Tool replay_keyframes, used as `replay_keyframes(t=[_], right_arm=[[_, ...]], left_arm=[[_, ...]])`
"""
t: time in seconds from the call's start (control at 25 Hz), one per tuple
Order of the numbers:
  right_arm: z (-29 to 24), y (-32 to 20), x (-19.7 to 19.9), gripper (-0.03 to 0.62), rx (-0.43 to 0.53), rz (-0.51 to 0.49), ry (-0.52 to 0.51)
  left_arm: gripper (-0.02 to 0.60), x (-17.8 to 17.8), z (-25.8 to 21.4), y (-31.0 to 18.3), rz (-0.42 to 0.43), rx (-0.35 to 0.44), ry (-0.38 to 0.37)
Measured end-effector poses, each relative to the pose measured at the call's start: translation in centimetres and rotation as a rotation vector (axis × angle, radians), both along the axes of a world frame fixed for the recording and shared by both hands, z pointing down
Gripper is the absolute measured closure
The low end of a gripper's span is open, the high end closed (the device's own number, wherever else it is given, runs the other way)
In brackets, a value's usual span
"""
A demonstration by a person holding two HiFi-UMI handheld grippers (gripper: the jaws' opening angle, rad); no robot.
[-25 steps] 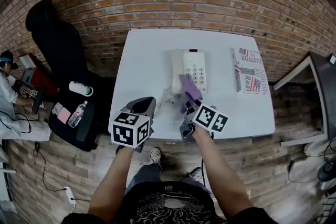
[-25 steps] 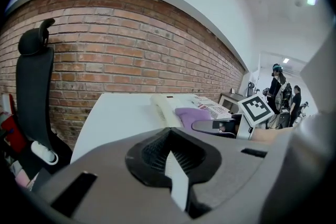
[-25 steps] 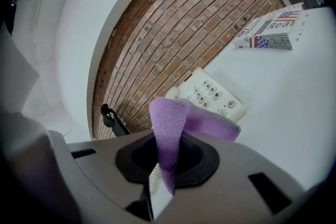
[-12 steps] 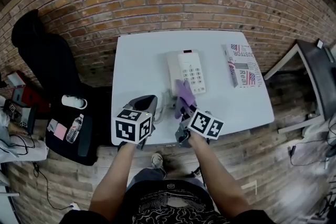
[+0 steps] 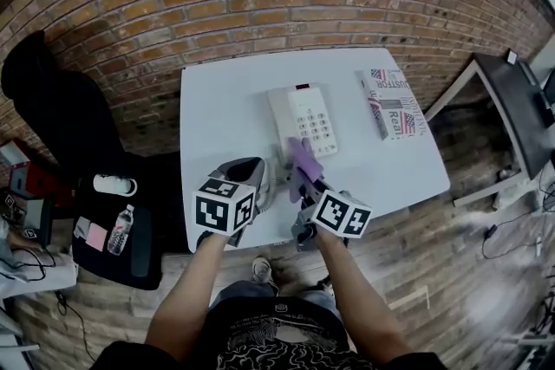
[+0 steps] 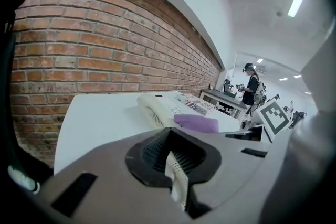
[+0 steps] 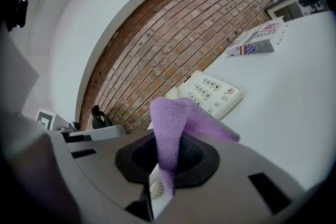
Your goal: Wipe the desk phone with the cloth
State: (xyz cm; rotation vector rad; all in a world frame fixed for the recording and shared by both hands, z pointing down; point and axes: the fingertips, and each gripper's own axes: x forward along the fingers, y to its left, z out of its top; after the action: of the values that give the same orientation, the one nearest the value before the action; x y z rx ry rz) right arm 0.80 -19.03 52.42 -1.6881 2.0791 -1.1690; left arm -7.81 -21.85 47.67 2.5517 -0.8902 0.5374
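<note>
Cloth point(image 5: 303, 162) pinched in right gripper point(image 5: 305, 191) near desk phone point(image 5: 301, 119); left gripper point(image 5: 252, 176) closed, empty

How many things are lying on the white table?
2. The desk phone sits in the middle of the table, and a folded newspaper lies at its right side. The purple cloth doesn't count: the right gripper holds it.
</note>
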Motion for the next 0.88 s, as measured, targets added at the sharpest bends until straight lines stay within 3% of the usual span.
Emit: replay_keyframes(t=[0.48, 0.88], right_arm=[[-5.0, -2.4, 3.7, 0.548, 0.045, -0.009, 0.227], [-10.6, -7.3, 4.0, 0.548, 0.102, -0.150, 0.393]], left_arm=[[0.575, -1.7, 0.3, -1.4, 0.003, -0.012, 0.023], [0.575, -2.3, 0.1, -1.8, -0.036, -0.029, 0.052]])
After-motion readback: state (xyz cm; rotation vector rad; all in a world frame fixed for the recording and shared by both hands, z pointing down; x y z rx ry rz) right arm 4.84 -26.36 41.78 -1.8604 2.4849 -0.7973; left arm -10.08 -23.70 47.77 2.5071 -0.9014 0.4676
